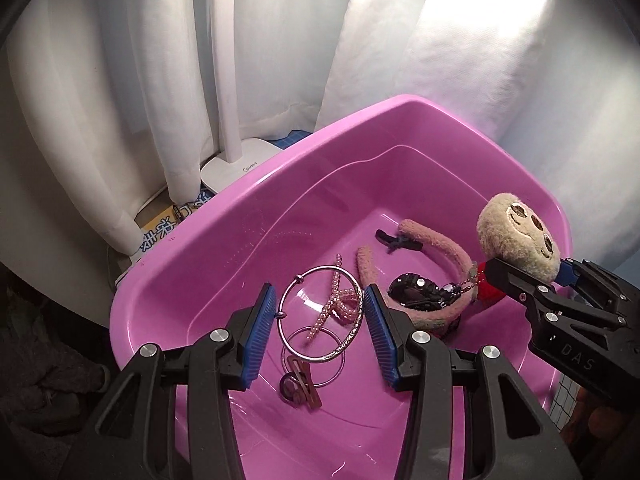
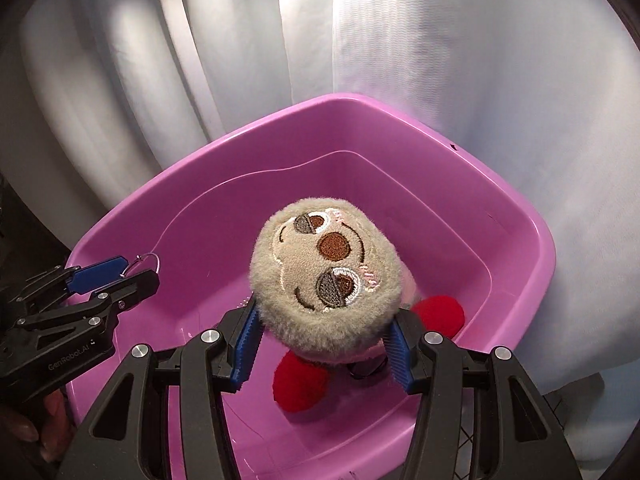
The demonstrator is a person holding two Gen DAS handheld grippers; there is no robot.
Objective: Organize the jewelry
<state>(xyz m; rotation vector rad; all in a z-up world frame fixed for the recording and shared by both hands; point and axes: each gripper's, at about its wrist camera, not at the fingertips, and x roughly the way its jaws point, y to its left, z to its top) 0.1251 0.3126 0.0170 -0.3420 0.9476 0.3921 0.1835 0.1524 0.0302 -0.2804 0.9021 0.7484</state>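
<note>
- Jewelry lies on the floor of the pink basin [image 1: 208,240] in the left wrist view: a silver bangle [image 1: 320,314] with a pink bead strand [image 1: 340,304] draped across it, a thinner ring [image 1: 316,356] below, and a small clip [image 1: 300,386] nearest the camera.
- The left gripper [image 1: 320,328] hangs over the bangle with its blue pads spread wide, touching nothing (the bangle sits framed between them).
- To the right, the right gripper [image 1: 528,270] pinches the plush sloth [image 1: 520,236] by the head; its pink arms trail into the basin beside a dark sparkly piece [image 1: 424,290].
- In the right wrist view, the right gripper [image 2: 324,340] is clamped on the sloth's head [image 2: 326,270] above the basin [image 2: 440,128].
- The left gripper [image 2: 116,272] shows at the left edge, fingers apart, the bangle [image 2: 148,260] just behind.
</note>
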